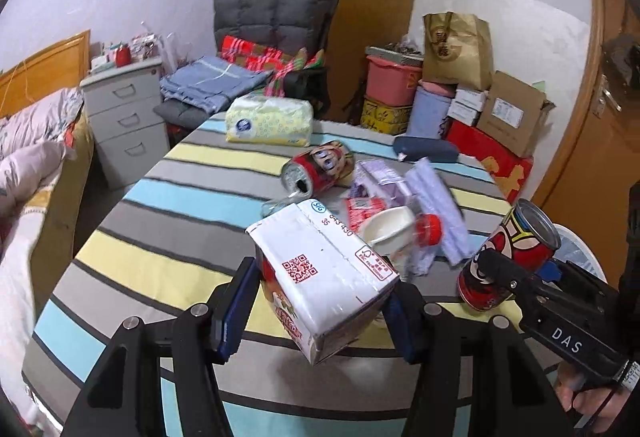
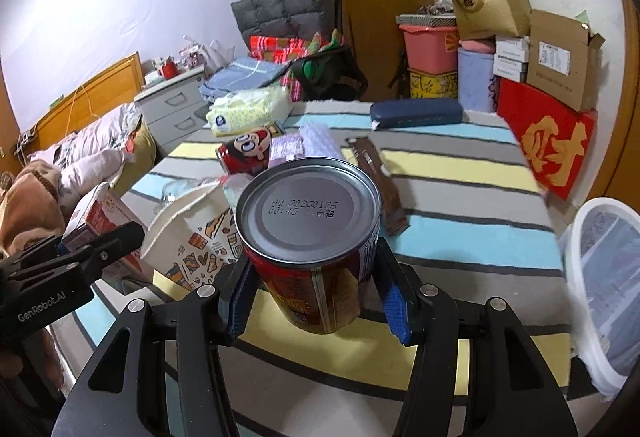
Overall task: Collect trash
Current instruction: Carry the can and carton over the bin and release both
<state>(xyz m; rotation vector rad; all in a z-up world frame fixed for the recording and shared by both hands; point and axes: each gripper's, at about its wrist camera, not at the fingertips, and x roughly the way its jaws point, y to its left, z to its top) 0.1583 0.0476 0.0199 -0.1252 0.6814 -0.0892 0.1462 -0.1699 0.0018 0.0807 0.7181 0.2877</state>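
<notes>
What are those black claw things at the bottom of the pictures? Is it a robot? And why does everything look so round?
No robot: a person holds a two-finger grabber in each hand, with a tiny wide-eye camera on each one, which bends the view. One picture looks along the left gripper, pinching a white drink carton. The other looks along the right gripper, squeezing a red can. Below lies a striped cloth with more trash: another red can on its side, a paper cup and wrappers. The white basket is probably the bin.
</notes>
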